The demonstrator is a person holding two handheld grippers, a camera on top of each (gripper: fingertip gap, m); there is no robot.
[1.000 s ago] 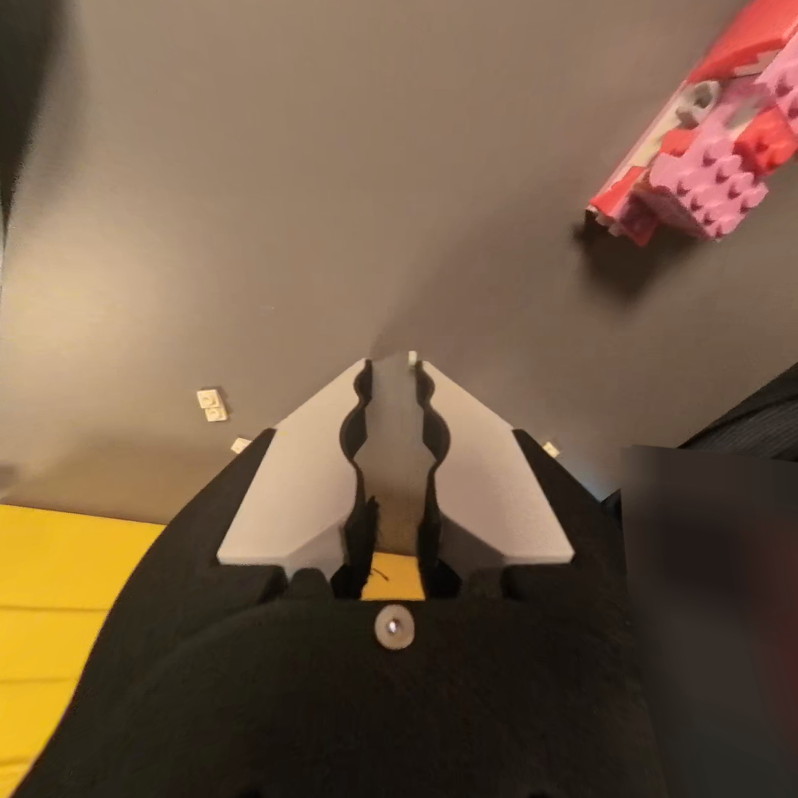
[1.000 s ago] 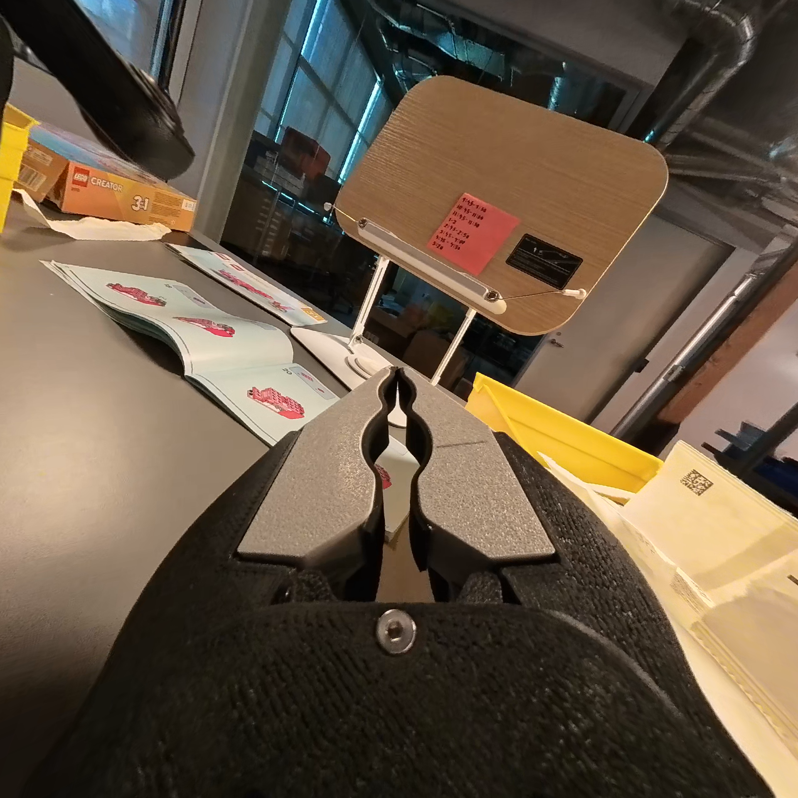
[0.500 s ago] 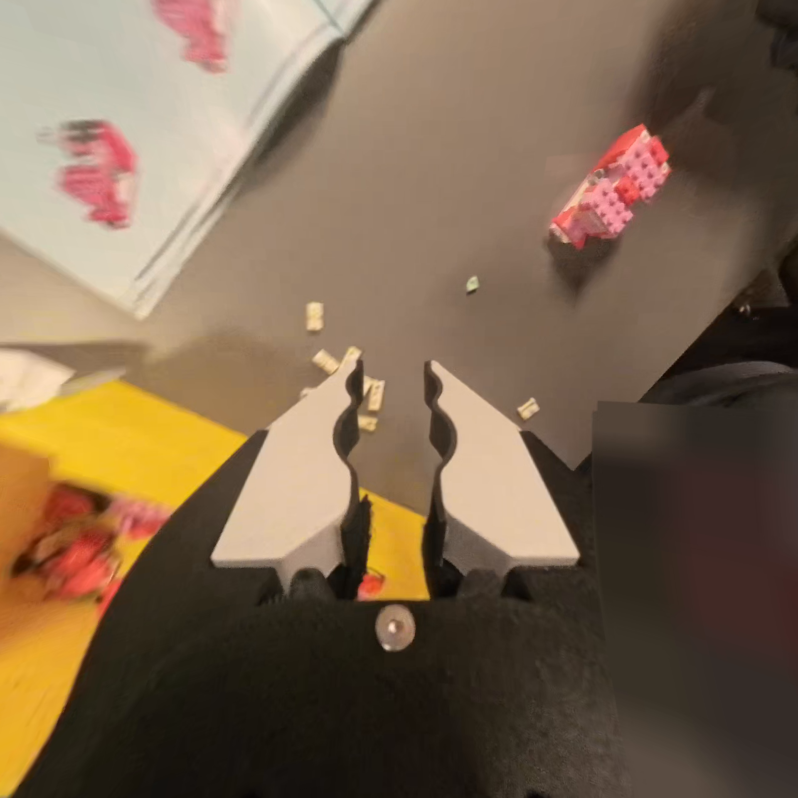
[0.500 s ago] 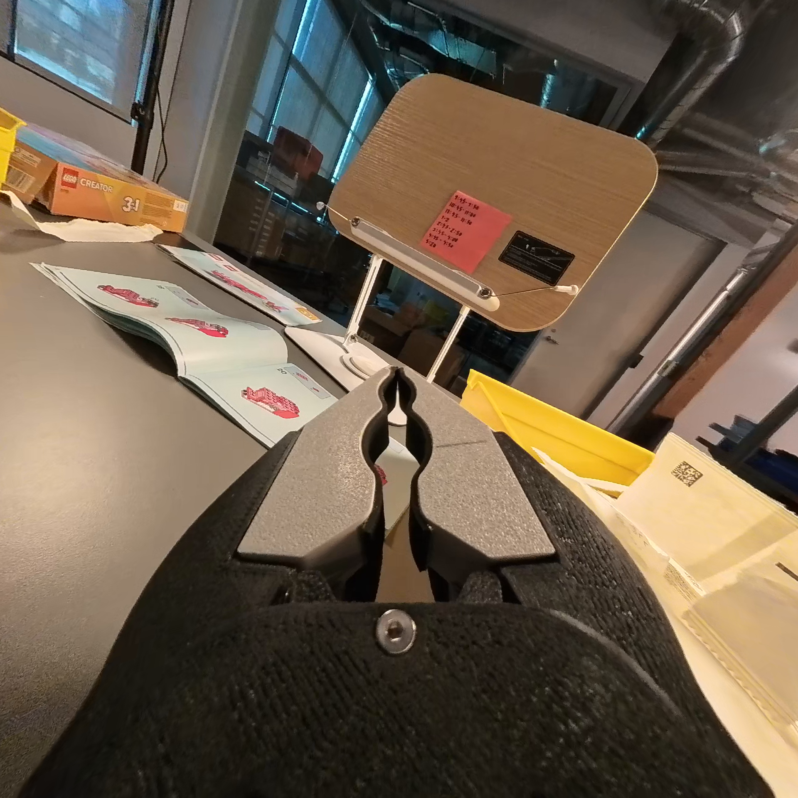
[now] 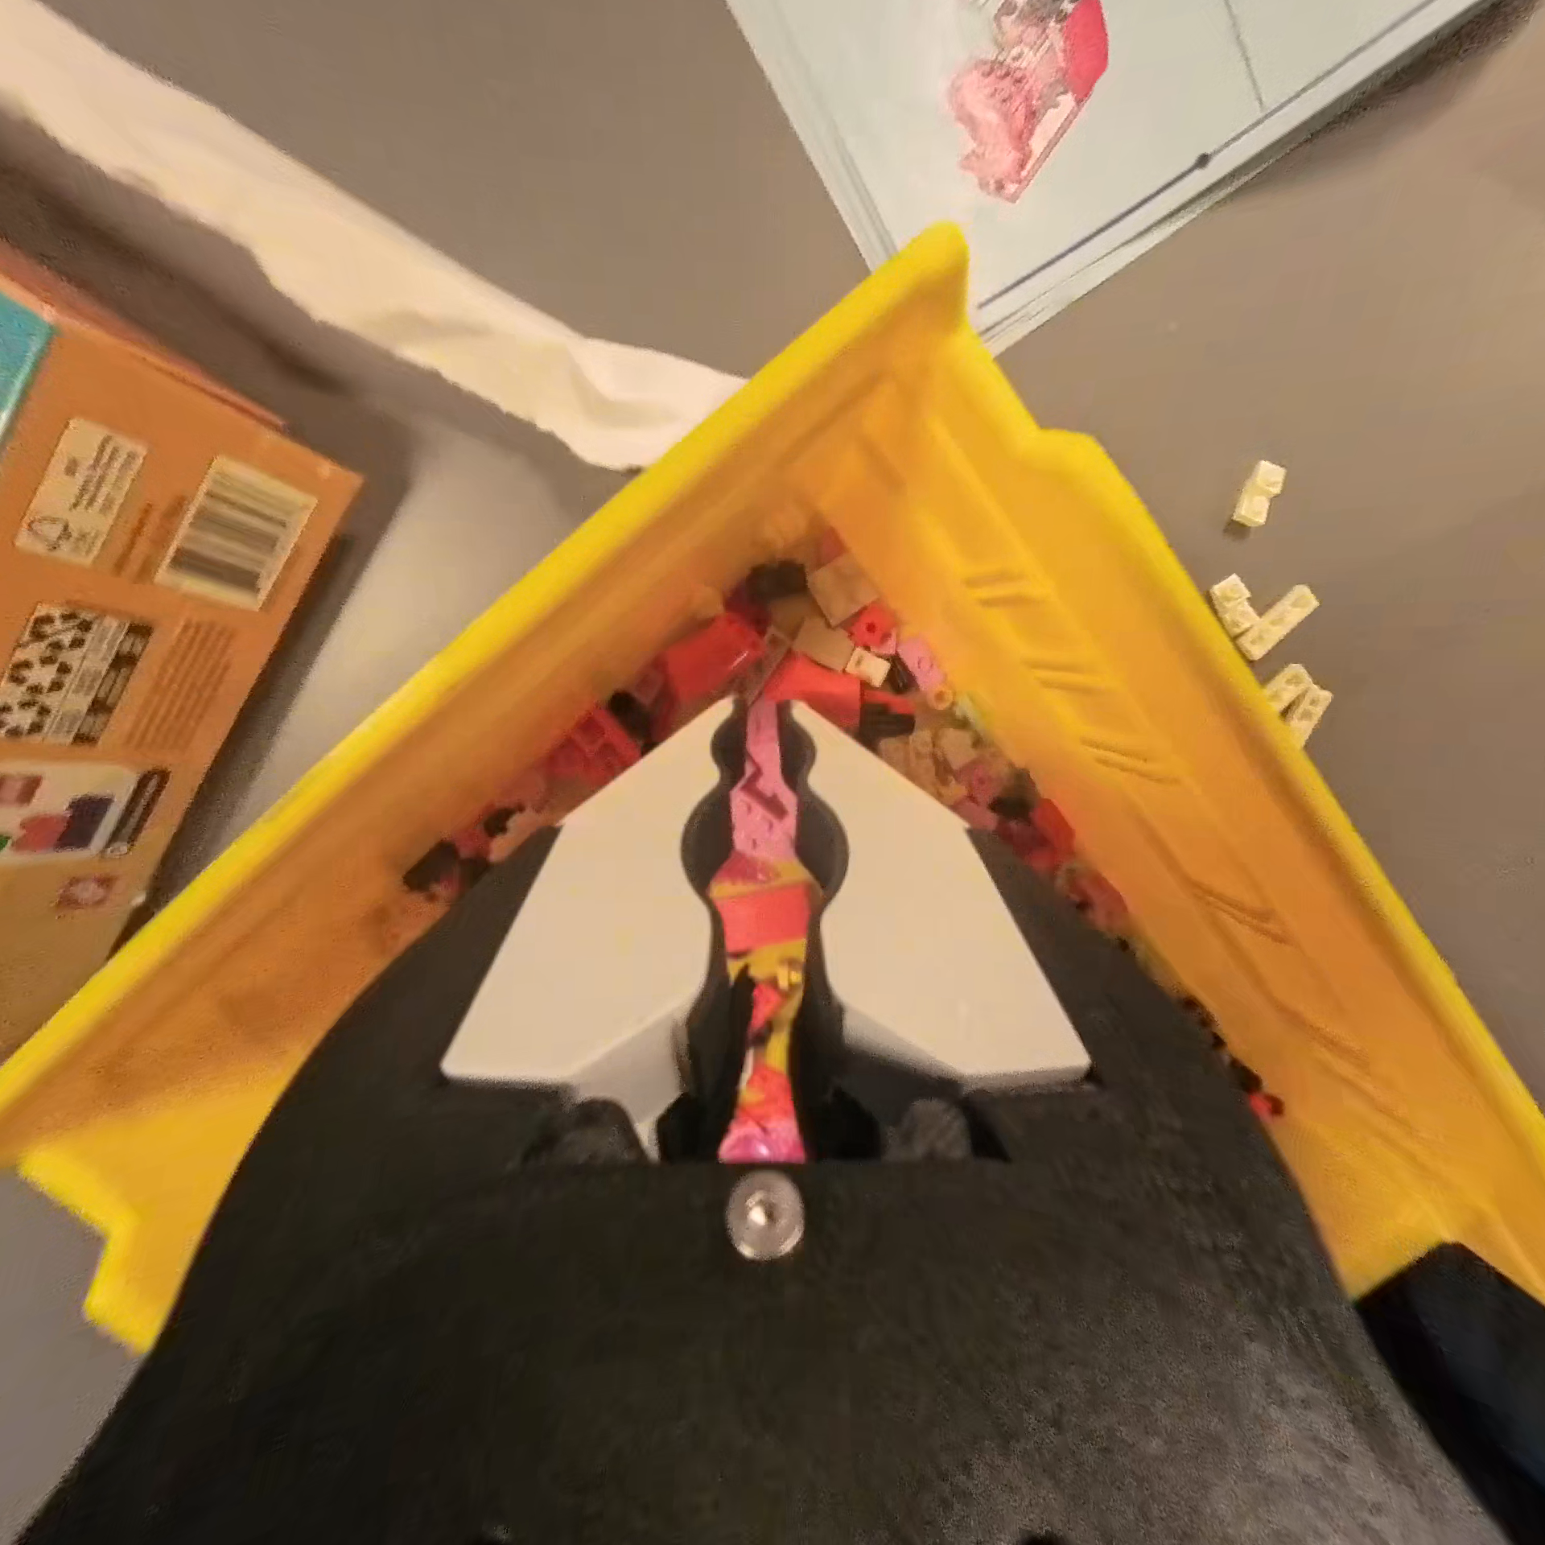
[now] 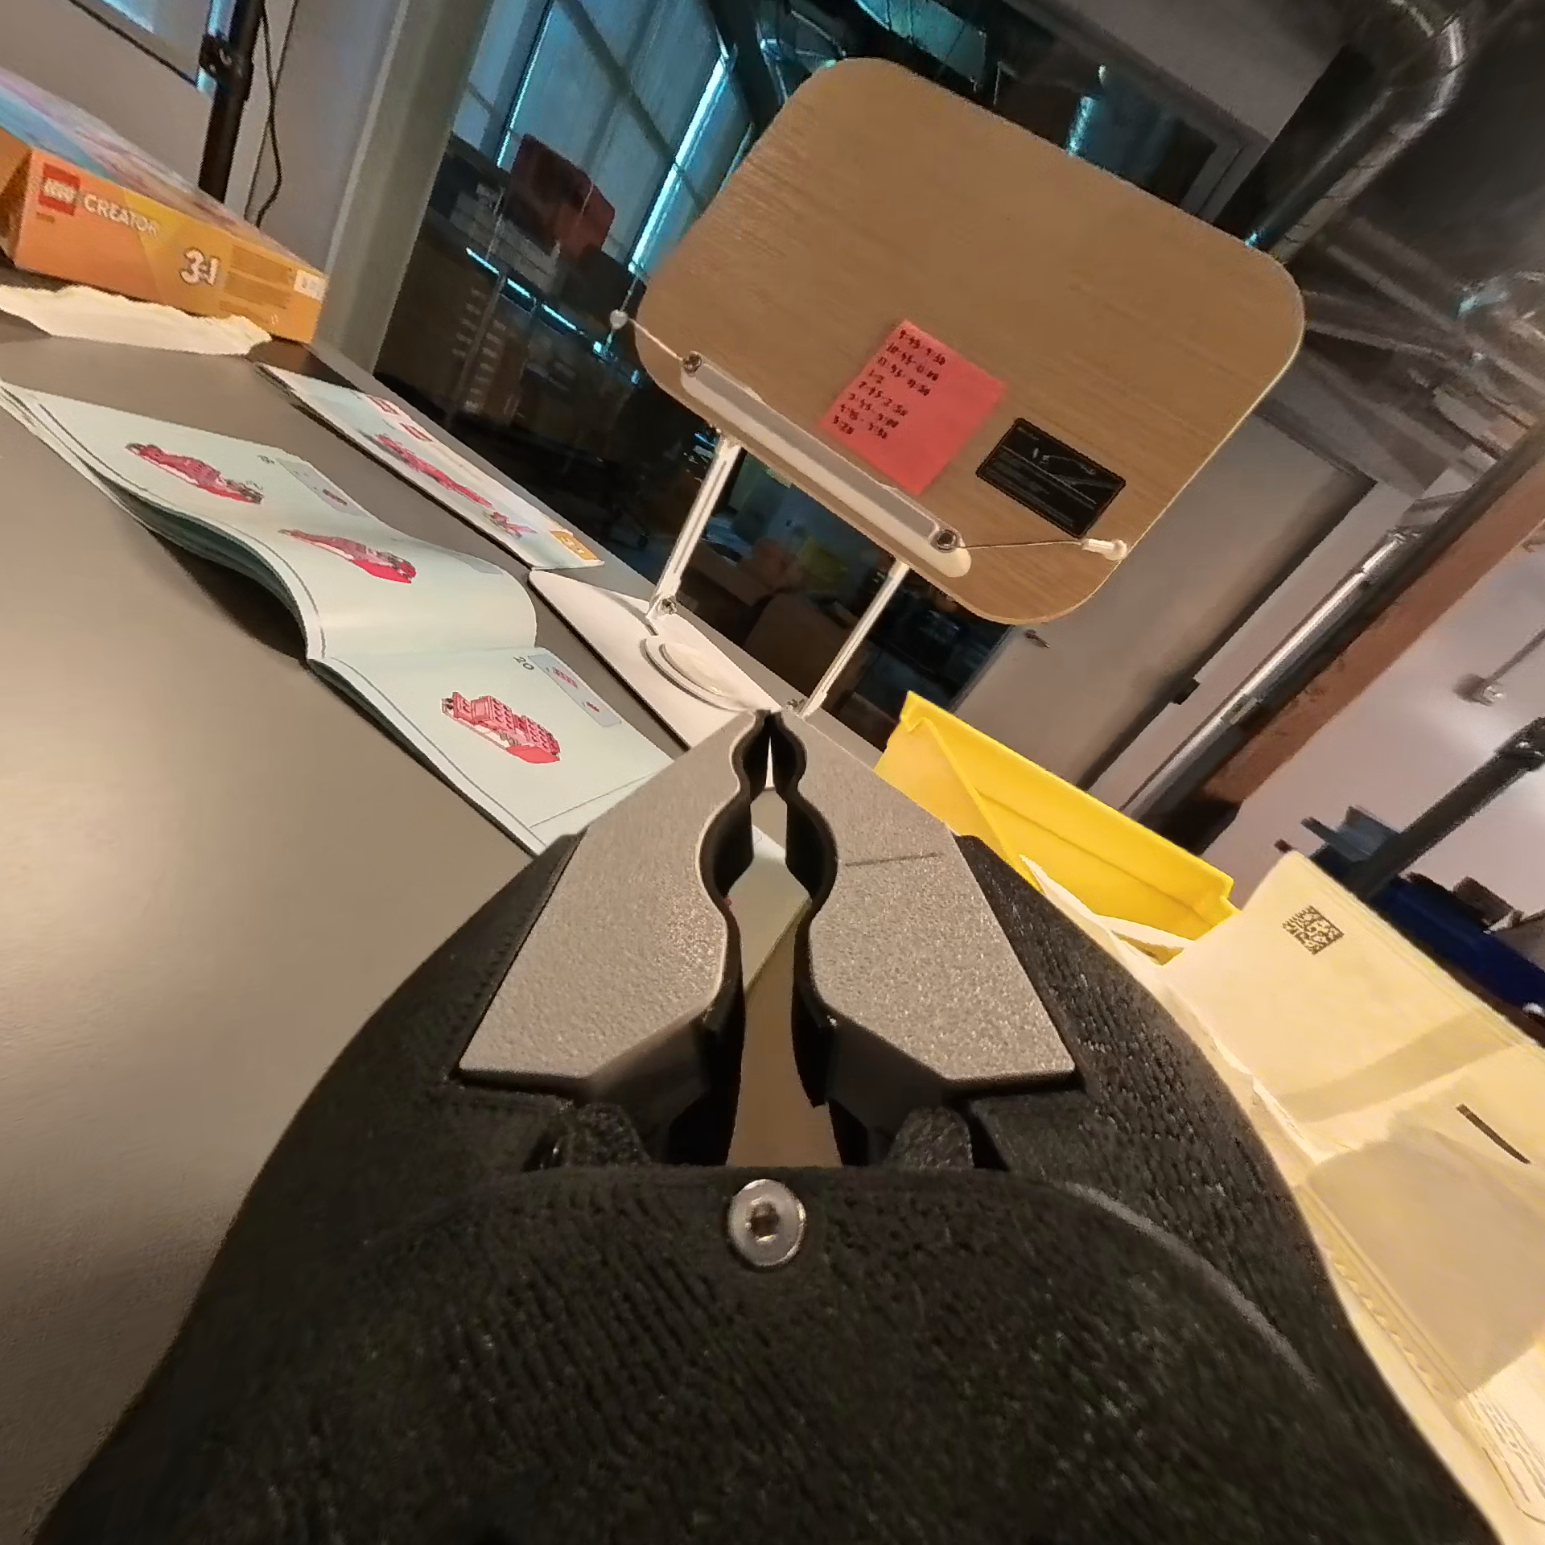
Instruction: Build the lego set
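Yellow plastic fills most of the left wrist view: a ribbed yellow bin [image 5: 986,468] seen from above, its corner heaped with loose red, pink, tan and black toy bricks [image 5: 803,635]. The left hand-held gripper [image 5: 762,711] points down into that heap, its pale fingers [image 5: 635,903] drawn close with only a narrow slot between them. Pink and red brick shows through the slot, but whether a piece is pinched or merely lies below in the pile cannot be told. Outside the bin, small cream bricks [image 5: 1262,619] lie scattered on the grey surface [image 5: 1254,351], near a pale-blue instruction booklet [image 5: 1045,117], an orange cardboard box [image 5: 125,585] and a crumpled white paper [image 5: 468,334].

The right hand-held gripper [image 6: 771,721] lies low over the same surface, tips together with nothing between them, probably parked out of the way. Ahead of it an open pale-blue booklet with pictures of a red model [image 6: 393,619] lies flat. A wooden book stand on thin metal legs [image 6: 961,334] is tilted towards the near side, likely for reading. A second yellow bin [image 6: 1045,828] and cream paper bags [image 6: 1379,1087] lie to the right.
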